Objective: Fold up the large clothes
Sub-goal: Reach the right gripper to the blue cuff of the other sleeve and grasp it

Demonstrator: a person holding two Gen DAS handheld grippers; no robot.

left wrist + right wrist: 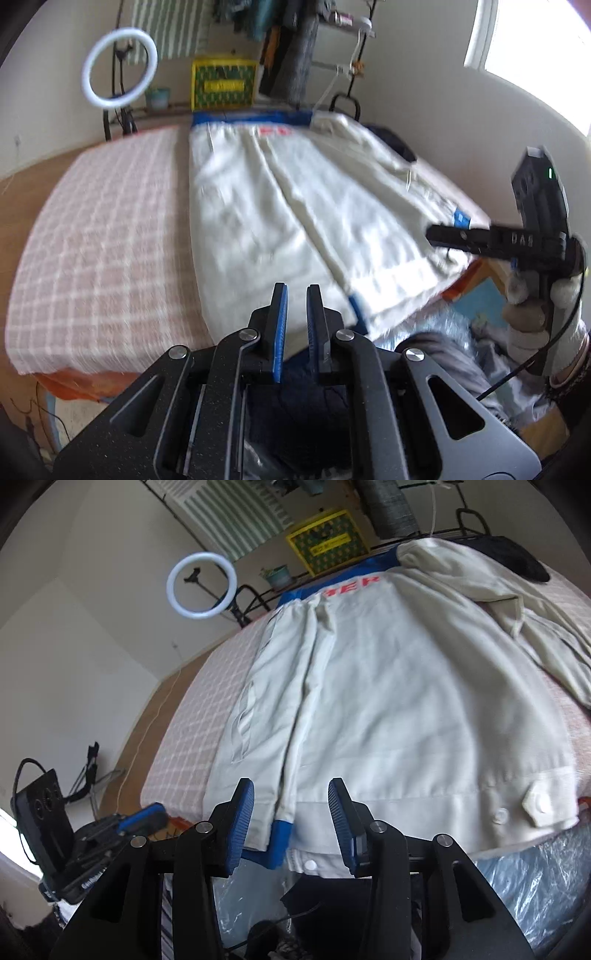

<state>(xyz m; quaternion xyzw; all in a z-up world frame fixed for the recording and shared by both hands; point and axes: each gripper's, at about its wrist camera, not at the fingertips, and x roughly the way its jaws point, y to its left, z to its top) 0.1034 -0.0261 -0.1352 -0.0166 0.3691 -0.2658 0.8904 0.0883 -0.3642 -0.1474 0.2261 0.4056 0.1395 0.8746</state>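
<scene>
1. Lay spread flat on the bed point(192, 738): a large cream jacket point(406, 701) with a blue collar point(369, 566) at the far end and red lettering just below it.
2. Folded inward along the jacket's left side: one sleeve point(295, 720), its blue cuff point(279, 843) hanging at the near hem.
3. Draped out toward the right edge of the bed: the other sleeve point(517, 602) (partly bunched, next to a dark item by the wall).
4. Hovered at the near hem, released, fingers well apart and holding nothing: the right hand-held gripper point(291, 823), with the blue cuff between and just beyond the fingers.
5. Held above the near edge of the bed, beside the jacket's left border: the left hand-held gripper point(295, 328), fingers almost together with a narrow gap, nothing between them.
6. Covered in a pink checked sheet: the bed, bare to the left of the jacket.
7. Stood past the bed's far end: a ring light point(119, 67) and a yellow crate point(223, 83) (clothes hung above).
</scene>
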